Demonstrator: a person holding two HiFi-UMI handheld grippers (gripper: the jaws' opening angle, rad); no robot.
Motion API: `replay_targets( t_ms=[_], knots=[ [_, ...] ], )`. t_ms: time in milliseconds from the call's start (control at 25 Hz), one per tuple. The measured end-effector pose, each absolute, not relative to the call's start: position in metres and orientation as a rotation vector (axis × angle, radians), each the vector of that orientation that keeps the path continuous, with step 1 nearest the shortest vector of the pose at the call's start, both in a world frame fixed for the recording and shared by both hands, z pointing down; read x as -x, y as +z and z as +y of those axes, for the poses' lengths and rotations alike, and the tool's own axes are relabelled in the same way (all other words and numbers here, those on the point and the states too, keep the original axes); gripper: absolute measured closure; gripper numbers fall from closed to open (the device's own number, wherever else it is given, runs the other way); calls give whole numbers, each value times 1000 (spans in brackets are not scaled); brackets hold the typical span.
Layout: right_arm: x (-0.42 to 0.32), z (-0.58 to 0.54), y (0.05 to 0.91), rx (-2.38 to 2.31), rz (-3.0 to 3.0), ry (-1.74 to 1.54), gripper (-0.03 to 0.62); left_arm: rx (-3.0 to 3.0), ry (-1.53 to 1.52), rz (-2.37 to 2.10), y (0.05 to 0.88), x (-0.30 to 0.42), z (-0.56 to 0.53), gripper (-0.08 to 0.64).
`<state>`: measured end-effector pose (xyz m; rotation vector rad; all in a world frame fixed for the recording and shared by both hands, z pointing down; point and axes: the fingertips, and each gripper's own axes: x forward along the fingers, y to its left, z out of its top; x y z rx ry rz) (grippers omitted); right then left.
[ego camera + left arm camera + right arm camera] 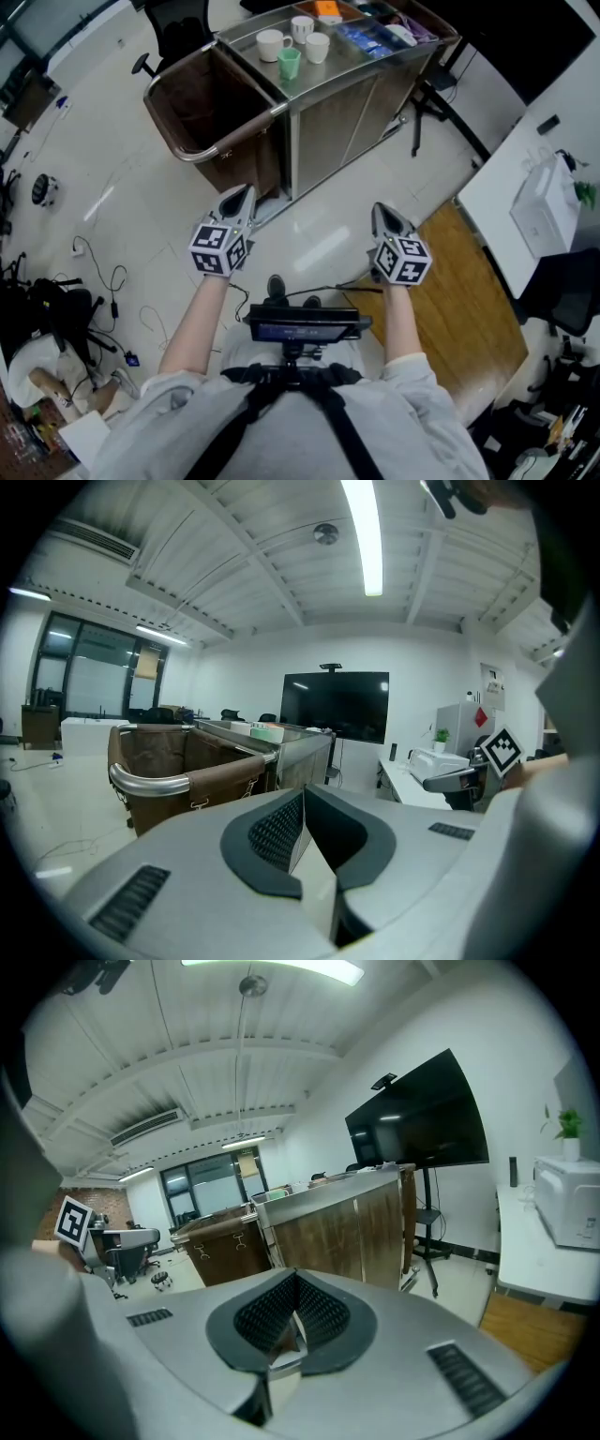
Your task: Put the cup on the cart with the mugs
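Observation:
A steel-topped cart [342,80] stands ahead on the floor. On its top are three white mugs [273,44] and a green cup [289,63], which stands upright right beside them. My left gripper [246,192] and right gripper [379,210] hover side by side over the floor, short of the cart and pointing toward it. Both are shut with nothing between the jaws. In the left gripper view the left gripper [303,791] has its pads meeting, with the cart [300,752] beyond. The right gripper [296,1276] is likewise shut, facing the cart's side panel [347,1232].
A brown bag bin [202,103] hangs on the cart's left end. Blue packets [370,37] lie at the cart's far end. A white desk [511,178] with a white box [544,211] stands at the right. Cables [103,281] and clutter lie on the floor at the left.

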<state>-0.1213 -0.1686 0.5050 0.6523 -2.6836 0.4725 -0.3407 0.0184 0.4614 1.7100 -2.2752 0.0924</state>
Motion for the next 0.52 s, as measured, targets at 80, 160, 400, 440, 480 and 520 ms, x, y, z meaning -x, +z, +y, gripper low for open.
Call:
replay_targets(
  t_ms=[80, 160, 400, 440, 480, 520],
  knots=[
    [118, -167, 506, -656, -2681, 463, 592, -1702, 88, -2276, 463, 339, 22, 548],
    [117, -168, 506, -656, -2680, 446, 592, -1695, 89, -2277, 465, 337, 24, 548],
    [113, -168, 504, -644, -2683, 429, 592, -1692, 89, -2285, 465, 332, 28, 548],
    [112, -167, 503, -643, -2683, 427, 592, -1692, 89, -2286, 465, 331, 29, 548],
    [111, -167, 503, -643, -2684, 425, 592, -1692, 88, -2288, 464, 330, 30, 548],
    [110, -166, 502, -643, -2685, 422, 592, -1692, 87, -2290, 463, 329, 31, 548]
  ],
)
